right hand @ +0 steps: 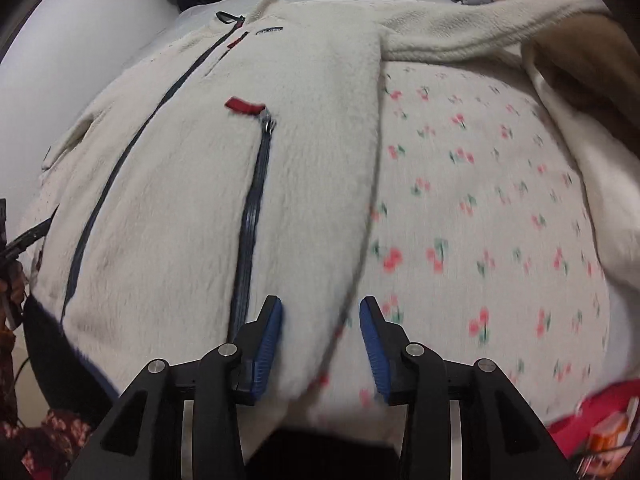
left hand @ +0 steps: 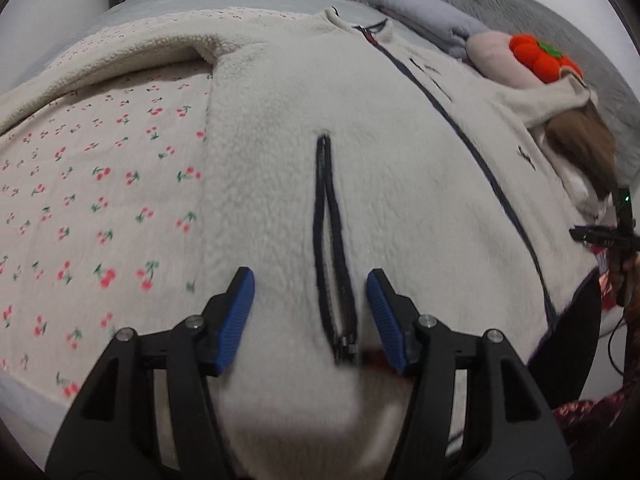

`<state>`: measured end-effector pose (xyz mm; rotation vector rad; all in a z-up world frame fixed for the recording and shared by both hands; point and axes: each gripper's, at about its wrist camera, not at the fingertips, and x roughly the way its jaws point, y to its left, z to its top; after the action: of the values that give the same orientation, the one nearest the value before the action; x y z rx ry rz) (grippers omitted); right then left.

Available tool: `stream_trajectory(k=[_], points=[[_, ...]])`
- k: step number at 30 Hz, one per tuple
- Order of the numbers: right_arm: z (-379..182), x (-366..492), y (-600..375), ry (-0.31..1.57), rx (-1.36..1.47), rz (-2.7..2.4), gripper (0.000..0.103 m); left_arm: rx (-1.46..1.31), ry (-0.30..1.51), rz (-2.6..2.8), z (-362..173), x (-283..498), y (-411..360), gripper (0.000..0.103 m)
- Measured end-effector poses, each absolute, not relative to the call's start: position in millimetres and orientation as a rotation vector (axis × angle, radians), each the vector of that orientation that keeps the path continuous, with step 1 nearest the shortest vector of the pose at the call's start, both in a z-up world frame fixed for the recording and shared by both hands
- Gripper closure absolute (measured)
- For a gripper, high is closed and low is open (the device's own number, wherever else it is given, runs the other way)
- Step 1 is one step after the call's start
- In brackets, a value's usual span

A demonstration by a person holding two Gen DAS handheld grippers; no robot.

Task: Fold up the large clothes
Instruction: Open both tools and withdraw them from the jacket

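Note:
A cream fleece jacket with navy zippers lies front-up and spread flat on a bed; it also shows in the right wrist view. My left gripper is open, its blue pads either side of the open pocket zipper near the hem. My right gripper is open over the jacket's right side edge, beside the closed pocket zipper with a red pull tab. One sleeve stretches out left, the other sleeve right.
A cherry-print bedsheet covers the bed, also in the right wrist view. Folded grey cloth, a pink plush with an orange top and a grey pillow lie at the head. A wall borders the bed.

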<state>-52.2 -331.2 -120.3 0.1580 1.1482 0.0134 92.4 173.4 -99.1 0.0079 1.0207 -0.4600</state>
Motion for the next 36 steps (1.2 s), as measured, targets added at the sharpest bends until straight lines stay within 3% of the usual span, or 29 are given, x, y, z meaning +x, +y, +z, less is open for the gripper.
stream_trajectory(k=[4, 6, 7, 8, 9, 11, 14, 30, 36], points=[[-113.2, -65.5, -317.9, 1.222, 0.05, -0.005, 0.06, 0.005, 1.061, -0.442, -87.8, 85.2, 179.7, 0.043], [-104.0, -66.0, -310.6, 1.257, -0.023, -0.023, 0.057, -0.021, 1.057, -0.42, -78.7, 85.5, 187.8, 0.035], [-99.1, -63.7, -307.4, 1.256, -0.046, -0.037, 0.054, -0.033, 1.047, -0.392, -73.1, 87.7, 192.7, 0.02], [-88.1, -60.0, -305.1, 1.23, -0.071, -0.068, 0.051, -0.046, 1.026, -0.346, -67.1, 90.7, 198.8, 0.013], [-78.9, -57.2, -304.3, 1.204, -0.07, -0.079, 0.049, -0.063, 1.004, -0.313, -62.0, 93.6, 205.3, 0.013], [-63.6, -49.9, -303.6, 1.157, -0.041, -0.077, 0.033, -0.115, 0.975, -0.261, -53.6, 103.3, 222.2, 0.01], [-39.7, -36.5, -300.0, 1.069, 0.016, -0.052, 0.025, -0.207, 0.962, -0.114, -50.3, 123.2, 254.3, 0.003], [-46.7, 46.6, -258.6, 1.059, 0.001, -0.017, 0.022, -0.625, 0.762, 0.28, -56.9, 254.1, 414.0, 0.003], [-58.0, 76.5, -255.1, 1.073, 0.004, -0.027, 0.022, -0.727, 0.763, 0.31, -74.2, 309.3, 451.0, 0.011]])
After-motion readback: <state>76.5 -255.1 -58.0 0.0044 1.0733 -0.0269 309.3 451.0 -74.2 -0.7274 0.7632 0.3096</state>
